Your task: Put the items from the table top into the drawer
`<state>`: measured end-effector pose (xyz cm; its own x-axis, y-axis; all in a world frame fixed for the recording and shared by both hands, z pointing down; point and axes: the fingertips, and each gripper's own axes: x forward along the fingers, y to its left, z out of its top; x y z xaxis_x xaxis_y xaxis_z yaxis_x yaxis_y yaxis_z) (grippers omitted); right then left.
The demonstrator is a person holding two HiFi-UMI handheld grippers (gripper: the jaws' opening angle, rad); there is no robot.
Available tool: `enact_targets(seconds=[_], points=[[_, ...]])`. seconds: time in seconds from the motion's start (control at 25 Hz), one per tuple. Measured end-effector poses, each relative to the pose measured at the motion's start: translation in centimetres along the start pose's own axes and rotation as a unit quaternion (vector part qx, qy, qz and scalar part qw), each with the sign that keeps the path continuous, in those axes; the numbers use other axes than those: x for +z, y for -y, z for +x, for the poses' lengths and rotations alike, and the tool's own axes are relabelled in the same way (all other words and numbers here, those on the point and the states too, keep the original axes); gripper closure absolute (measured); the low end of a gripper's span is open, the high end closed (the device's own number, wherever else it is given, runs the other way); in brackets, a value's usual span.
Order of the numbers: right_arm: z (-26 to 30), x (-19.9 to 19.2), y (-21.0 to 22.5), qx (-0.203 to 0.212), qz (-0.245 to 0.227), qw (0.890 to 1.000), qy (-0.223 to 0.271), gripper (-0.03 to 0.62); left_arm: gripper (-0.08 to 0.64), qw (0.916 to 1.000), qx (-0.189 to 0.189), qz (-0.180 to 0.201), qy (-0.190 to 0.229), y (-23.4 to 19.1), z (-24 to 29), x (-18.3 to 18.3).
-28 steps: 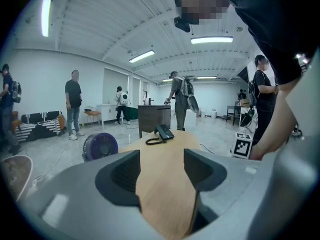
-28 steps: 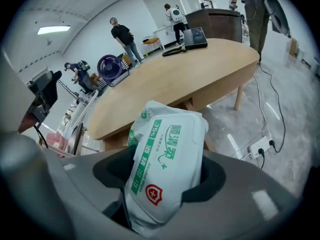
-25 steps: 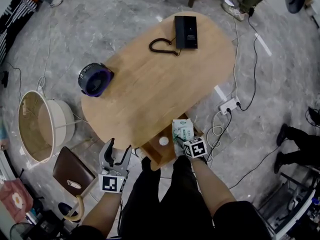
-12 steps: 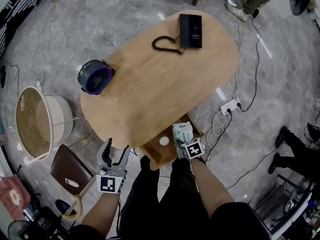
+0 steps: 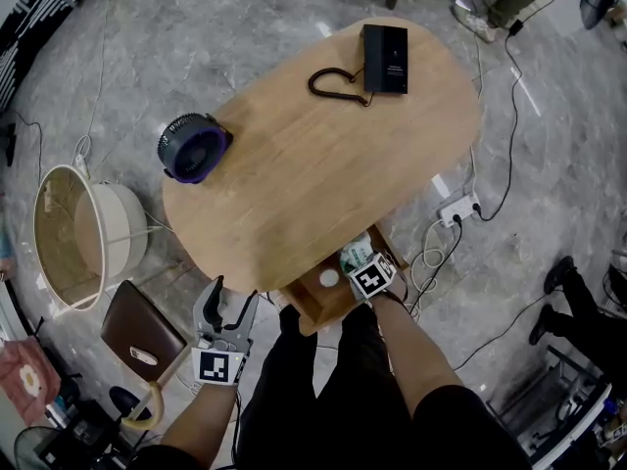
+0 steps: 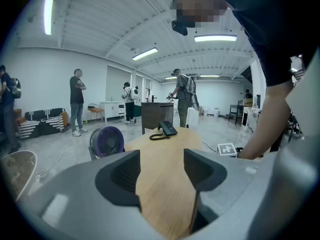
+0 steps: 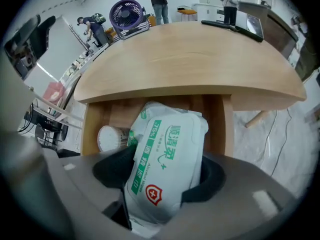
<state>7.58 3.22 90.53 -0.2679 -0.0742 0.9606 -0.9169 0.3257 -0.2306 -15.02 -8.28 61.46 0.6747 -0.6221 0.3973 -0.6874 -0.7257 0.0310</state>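
Wipes pack [image 7: 167, 164] is hanging nose-down just above the open drawer [image 7: 95, 121], and the right tongs [image 7: 160, 176] are clamping it across its width, jaws partway apart around it. A small round white tub [image 7: 107, 138] is lying inside the drawer, left of the pack. The tabletop [image 7: 190, 59] is overhanging the drawer's far end.

Judgement: aim for the bare floor right of the tub, keep the pack's top clear of the overhang, and release only once it is resting.

Left tongs [image 6: 161, 170] are idling wide and empty, left of the drawer. Fan [image 5: 191, 149] and phone [image 5: 385, 59] are waiting beyond the drawer.
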Motion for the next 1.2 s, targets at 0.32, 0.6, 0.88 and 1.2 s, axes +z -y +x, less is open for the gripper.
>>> enact_targets(seconds=[0.32, 0.6, 0.88, 1.2], points=[[2.0, 0.5, 0.9, -0.004, -0.028, 0.999, -0.020, 0.284, 0.275, 0.9999, 0.013, 0.000, 0.002, -0.8, -0.8, -0.5], [3.1, -0.3, 1.0, -0.004, -0.021, 0.999, -0.024, 0.279, 0.275, 0.9996, 0.020, -0.017, 0.011, -1.1, -1.3, -0.9], [3.7, -0.8, 1.3, -0.003, -0.026, 0.999, -0.025, 0.241, 0.275, 0.9996, 0.019, -0.019, 0.006, -0.5, -0.9, -1.1], [3.8, -0.6, 1.4, -0.009, -0.038, 0.999, -0.016, 0.159, 0.275, 0.9995, 0.028, -0.012, 0.004, -0.8, -0.5, -1.1]])
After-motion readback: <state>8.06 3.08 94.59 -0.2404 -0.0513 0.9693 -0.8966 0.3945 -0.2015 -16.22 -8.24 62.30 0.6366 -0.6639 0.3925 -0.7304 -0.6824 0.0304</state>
